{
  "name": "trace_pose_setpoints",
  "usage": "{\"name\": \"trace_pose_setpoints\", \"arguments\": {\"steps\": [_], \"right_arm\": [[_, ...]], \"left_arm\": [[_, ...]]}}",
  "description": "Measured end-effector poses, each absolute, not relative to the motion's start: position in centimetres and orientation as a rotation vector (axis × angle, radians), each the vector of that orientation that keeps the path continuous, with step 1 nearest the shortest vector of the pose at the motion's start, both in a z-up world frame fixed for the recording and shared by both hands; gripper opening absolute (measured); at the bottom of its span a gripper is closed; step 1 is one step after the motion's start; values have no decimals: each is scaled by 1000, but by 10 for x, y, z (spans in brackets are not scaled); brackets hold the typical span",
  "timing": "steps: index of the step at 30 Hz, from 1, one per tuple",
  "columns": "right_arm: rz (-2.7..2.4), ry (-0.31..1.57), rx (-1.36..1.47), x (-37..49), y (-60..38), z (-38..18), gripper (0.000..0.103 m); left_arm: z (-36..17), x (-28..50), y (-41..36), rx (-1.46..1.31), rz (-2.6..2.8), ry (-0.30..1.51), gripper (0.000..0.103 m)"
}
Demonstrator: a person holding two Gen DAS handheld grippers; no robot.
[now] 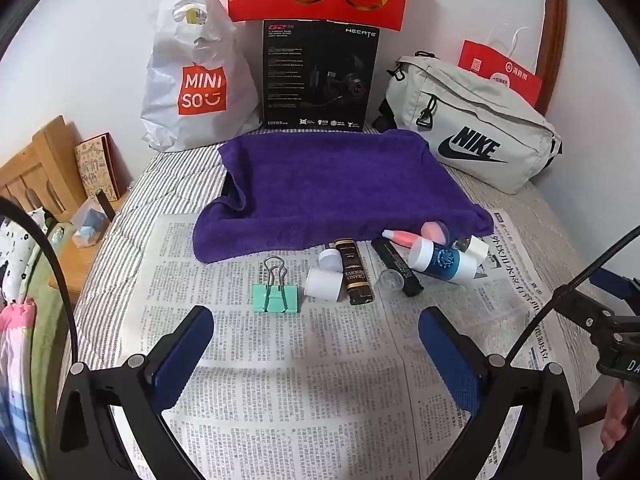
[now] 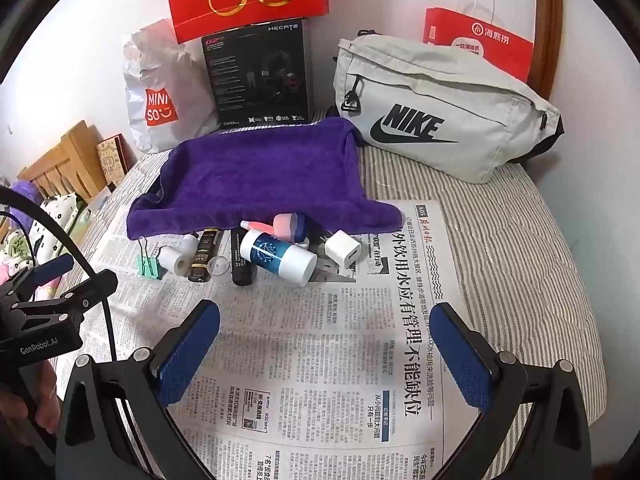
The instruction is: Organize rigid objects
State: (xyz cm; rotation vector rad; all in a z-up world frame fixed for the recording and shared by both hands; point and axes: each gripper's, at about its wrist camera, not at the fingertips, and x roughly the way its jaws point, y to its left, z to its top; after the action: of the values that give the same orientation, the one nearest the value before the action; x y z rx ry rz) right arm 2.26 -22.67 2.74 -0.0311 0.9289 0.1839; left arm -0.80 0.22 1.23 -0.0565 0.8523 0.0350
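Both claws spread wide, empty: left gripper (image 1: pixel 316 334), right gripper (image 2: pixel 328 330), we hovered over printed newspaper sheet (image 2: pixel 320 360).

Small items clustered at purple terry towel (image 1: pixel 332 184) front edge: mint-green metal binder clip (image 1: pixel 276 294), white-capped blue plastic bottle (image 2: pixel 278 256), white cube charger (image 2: pixel 343 249).

We judged isolated clip easiest first pick; approach straight down, avoid neighbours.

Striped bedding (image 2: pixel 500 240) underneath; bags, boxes against wall.

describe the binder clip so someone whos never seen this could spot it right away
Find the purple towel spread over the newspaper. Small items lie in a row along its near edge; the binder clip is at the row's left end, the only mint-green one, with wire handles.
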Motion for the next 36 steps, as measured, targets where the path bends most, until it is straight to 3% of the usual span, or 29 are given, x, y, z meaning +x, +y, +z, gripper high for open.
{"name": "trace_pose_setpoints", "arguments": {"steps": [36], "right_arm": [[185,914,-17,15,-230,36,103]], "left_arm": [[18,-10,3,-54,42,849,103]]}}
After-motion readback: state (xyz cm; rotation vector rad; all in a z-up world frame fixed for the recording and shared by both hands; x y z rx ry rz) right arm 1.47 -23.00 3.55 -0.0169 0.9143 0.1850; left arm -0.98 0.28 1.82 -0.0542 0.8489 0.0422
